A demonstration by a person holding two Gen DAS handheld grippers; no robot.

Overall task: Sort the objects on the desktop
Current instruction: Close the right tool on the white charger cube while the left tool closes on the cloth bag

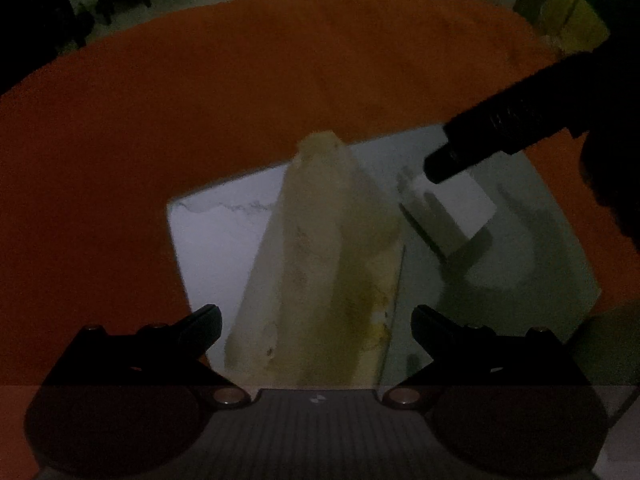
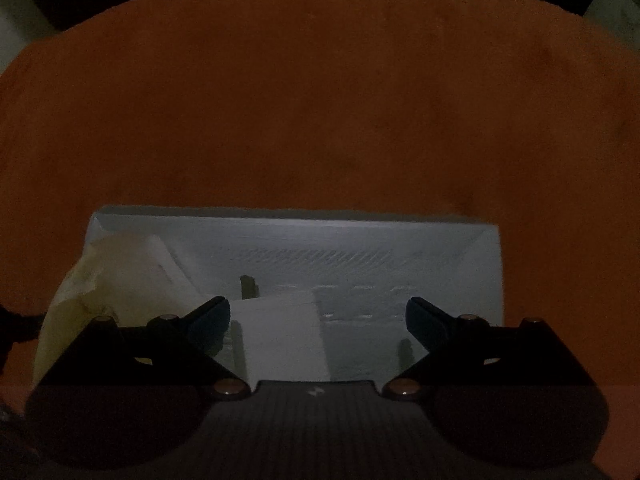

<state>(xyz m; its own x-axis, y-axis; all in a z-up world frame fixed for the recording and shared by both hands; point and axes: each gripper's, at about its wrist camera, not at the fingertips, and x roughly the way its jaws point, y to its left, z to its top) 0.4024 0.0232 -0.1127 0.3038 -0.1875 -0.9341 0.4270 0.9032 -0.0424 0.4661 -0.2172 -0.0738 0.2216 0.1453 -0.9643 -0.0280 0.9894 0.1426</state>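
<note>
The left gripper [image 1: 316, 322] is showing two black, wedge-shaped fingers [image 1: 202, 326] that are tapering to blunt tips, each one carrying small round screw heads along its top edge. A larger copper-coloured bolt [image 1: 229, 395] is sitting at each finger's base (the light is dim, so finer marks are blurring). A ribbed grey plate [image 1: 316, 424] with a tiny white mark is lying between them. The right gripper [image 2: 318, 318] is looking the same: black fingers [image 2: 426, 322], copper bolts [image 2: 401, 389], ribbed plate [image 2: 316, 420].
</note>
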